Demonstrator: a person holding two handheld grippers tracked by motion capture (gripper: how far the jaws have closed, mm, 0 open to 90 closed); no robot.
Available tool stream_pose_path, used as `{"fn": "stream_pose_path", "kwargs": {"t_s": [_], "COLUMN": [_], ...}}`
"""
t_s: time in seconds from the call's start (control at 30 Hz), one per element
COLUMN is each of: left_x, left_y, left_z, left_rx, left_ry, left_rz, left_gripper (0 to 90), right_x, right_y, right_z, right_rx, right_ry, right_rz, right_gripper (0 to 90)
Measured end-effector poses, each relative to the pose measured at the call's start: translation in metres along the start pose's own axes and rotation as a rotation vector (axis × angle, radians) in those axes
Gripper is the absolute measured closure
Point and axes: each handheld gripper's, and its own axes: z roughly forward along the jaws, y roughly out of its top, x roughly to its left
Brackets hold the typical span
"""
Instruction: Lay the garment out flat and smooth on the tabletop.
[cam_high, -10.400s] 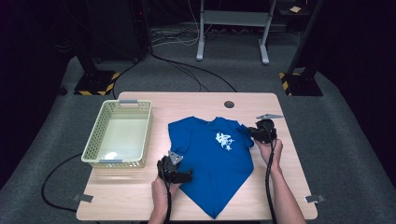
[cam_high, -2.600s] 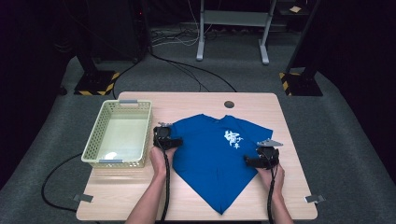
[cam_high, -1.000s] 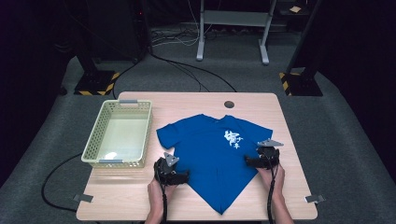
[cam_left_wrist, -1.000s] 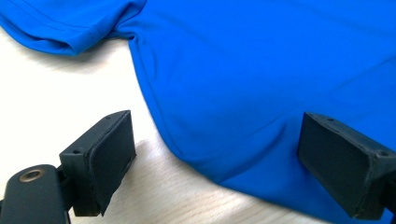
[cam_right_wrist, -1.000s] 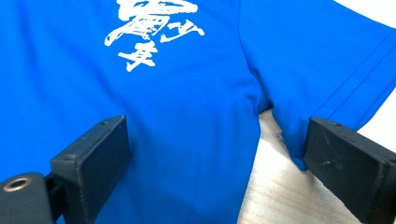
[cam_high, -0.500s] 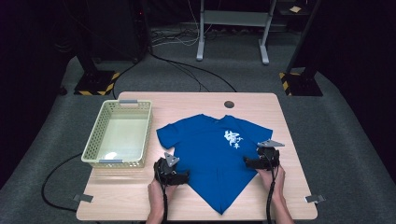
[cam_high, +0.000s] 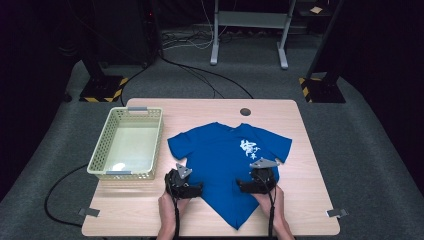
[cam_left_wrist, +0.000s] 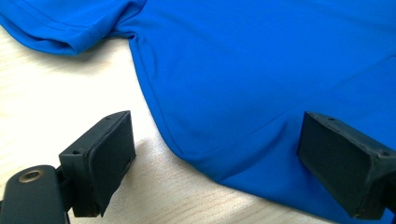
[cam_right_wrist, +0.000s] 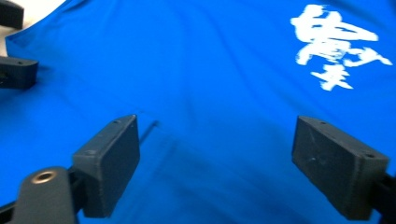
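Observation:
A blue T-shirt (cam_high: 225, 160) with white lettering (cam_high: 249, 148) lies spread flat on the wooden table (cam_high: 305, 150), its hem pointing toward the front edge. My left gripper (cam_high: 197, 190) sits open at the shirt's left side seam (cam_left_wrist: 159, 126), one jaw over bare wood and the other over the fabric (cam_left_wrist: 261, 70). Over the right half of the shirt (cam_right_wrist: 224, 70) my right gripper (cam_high: 242, 187) is open too, jaws wide apart above the cloth, the white print (cam_right_wrist: 336, 44) ahead of it. Nothing is held between either pair of jaws.
A pale yellow plastic basket (cam_high: 100, 160) stands on the table's left side, close to the shirt's left sleeve (cam_high: 177, 144). A round cable hole (cam_high: 245, 111) sits near the far edge. Bare wood lies right of the shirt and along the front edge.
Both grippers have stayed almost still at the shirt's lower sides over the last second. Before that the left gripper came down from the left sleeve to the side seam.

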Motion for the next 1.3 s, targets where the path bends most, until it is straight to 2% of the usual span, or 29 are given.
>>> {"fn": "stream_pose_path", "kwargs": {"t_s": [0.07,0.23,0.33,0.47,0.5,0.6,0.63,0.67,0.73,0.83,0.93,1.3], "left_x": [0.000,0.000,0.000,0.000,0.000,0.000,0.000,0.000,0.000,0.000,0.000,0.000], "left_y": [0.000,0.000,0.000,0.000,0.000,0.000,0.000,0.000,0.000,0.000,0.000,0.000], "left_z": [0.000,0.000,0.000,0.000,0.000,0.000,0.000,0.000,0.000,0.000,0.000,0.000], "left_rx": [-0.002,-0.001,-0.002,-0.002,-0.001,-0.002,-0.001,-0.001,-0.002,-0.002,-0.002,-0.003], "left_ry": [0.000,0.000,0.000,0.000,0.000,0.000,0.000,0.000,0.000,0.000,-0.001,-0.003], "left_rz": [-0.004,-0.004,-0.003,-0.004,-0.004,-0.003,-0.003,-0.003,-0.003,-0.003,-0.003,-0.002], "left_gripper": [10.5,10.5,10.6,10.6,10.6,10.6,10.6,10.6,10.7,10.7,10.7,11.0], "right_x": [0.006,0.013,0.015,0.020,0.020,0.022,0.023,0.023,0.021,0.019,0.016,0.010], "right_y": [0.000,-0.003,-0.004,-0.006,-0.006,-0.007,-0.008,-0.008,-0.009,-0.009,-0.012,-0.016], "right_z": [0.005,0.014,0.015,0.018,0.018,0.017,0.016,0.016,0.014,0.013,0.011,0.000], "right_rx": [0.016,0.033,0.030,0.026,0.026,0.019,0.020,0.020,0.018,0.020,0.012,-0.020], "right_ry": [0.003,0.005,0.019,0.020,0.020,0.027,0.019,0.019,0.021,0.024,0.033,0.040], "right_rz": [-0.009,-0.018,-0.002,-0.035,-0.035,-0.046,-0.063,-0.063,-0.058,-0.060,-0.054,-0.029], "right_gripper": [16.6,28.3,35.7,43.3,43.3,52.9,58.8,58.8,65.7,69.6,80.2,83.9]}}
